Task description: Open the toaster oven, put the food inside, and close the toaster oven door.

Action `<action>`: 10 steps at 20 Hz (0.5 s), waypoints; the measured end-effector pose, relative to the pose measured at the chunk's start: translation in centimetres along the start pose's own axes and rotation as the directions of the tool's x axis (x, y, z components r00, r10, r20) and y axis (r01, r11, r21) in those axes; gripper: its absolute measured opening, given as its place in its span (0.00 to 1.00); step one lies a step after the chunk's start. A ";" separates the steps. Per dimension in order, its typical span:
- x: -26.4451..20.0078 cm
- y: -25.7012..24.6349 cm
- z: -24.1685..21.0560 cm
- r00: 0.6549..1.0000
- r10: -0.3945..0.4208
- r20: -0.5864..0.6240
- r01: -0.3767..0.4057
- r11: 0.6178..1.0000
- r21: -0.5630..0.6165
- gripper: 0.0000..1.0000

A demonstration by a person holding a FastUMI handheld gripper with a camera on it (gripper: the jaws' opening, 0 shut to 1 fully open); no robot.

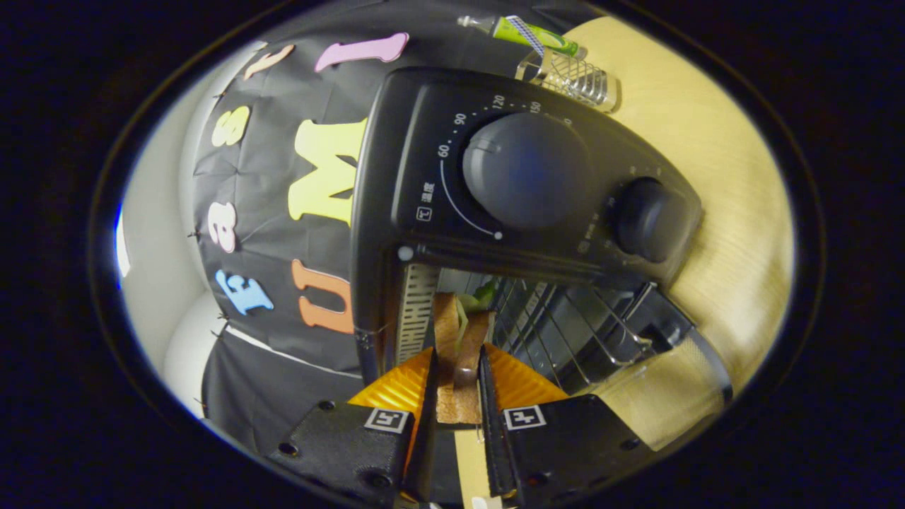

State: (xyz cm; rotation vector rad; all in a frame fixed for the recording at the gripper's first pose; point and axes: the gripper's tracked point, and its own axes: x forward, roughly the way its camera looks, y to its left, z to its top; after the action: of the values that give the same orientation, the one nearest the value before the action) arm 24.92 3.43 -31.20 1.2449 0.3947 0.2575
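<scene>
The view is rolled on its side. A sandwich [458, 353], brown bread with green leaf in it, sits clamped between both fingers of my gripper [457, 378]. Its far end reaches into the mouth of the black toaster oven [396, 177], beside the wire rack [565, 325]. The oven's door [672, 382] hangs open, its glass showing the wooden table through it. The control panel with a large dial [527, 170] and a smaller knob [647, 219] lies just beyond the sandwich.
The oven stands on a light wooden table [728, 177]. A wire rack holder [576, 76] and a green tube [534, 34] lie on the table beyond the oven. Black booth cloth [283, 339] hangs behind it.
</scene>
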 end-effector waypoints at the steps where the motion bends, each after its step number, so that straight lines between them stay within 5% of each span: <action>1: 0.7 0.0 -0.2 1.000 -0.003 0.009 0.004 1.000 -0.020 0.35; 6: 2.4 -2.1 -1.1 0.995 -0.099 0.020 0.100 0.982 -0.159 0.37; 10: 2.2 -2.5 -1.4 0.983 -0.174 0.057 0.183 0.926 -0.331 0.61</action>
State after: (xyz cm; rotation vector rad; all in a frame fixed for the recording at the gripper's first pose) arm 26.22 4.75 -34.30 0.8697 0.4192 0.1433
